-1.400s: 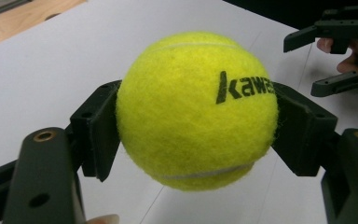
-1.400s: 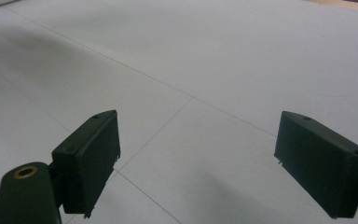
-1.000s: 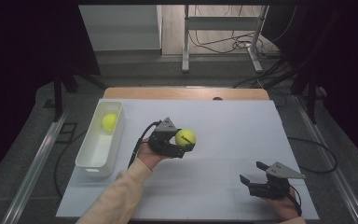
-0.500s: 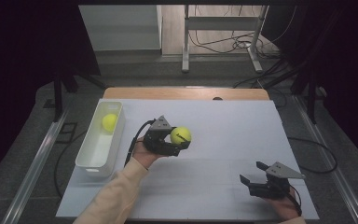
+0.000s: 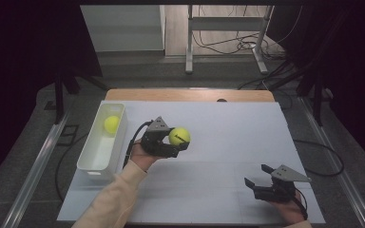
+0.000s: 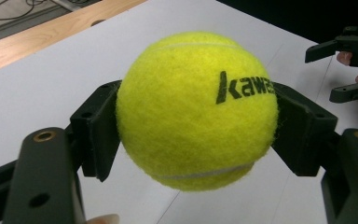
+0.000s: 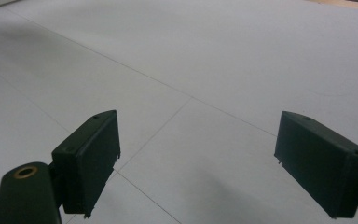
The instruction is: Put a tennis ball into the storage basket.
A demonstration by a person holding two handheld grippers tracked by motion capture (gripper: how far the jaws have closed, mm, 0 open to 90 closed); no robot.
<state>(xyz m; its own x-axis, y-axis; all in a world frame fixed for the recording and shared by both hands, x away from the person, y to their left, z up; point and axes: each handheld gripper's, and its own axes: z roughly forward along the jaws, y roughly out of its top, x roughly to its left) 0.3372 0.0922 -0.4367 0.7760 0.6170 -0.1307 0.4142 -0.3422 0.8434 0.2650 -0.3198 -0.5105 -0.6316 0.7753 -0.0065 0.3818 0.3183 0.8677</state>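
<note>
Pinching a tennis ball, the left claw hovers; right claw spread, seemingly resting.

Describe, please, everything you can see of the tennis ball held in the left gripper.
The tennis ball is bright yellow-green and fuzzy like felt, with a pale curved seam and black lettering that reads "kawa" before a jaw hides the rest. The left gripper is shut on it, one black jaw pressing each side, and holds it above the white table top, clear of the surface. It lies right of the white bin, which holds a second ball.
</note>
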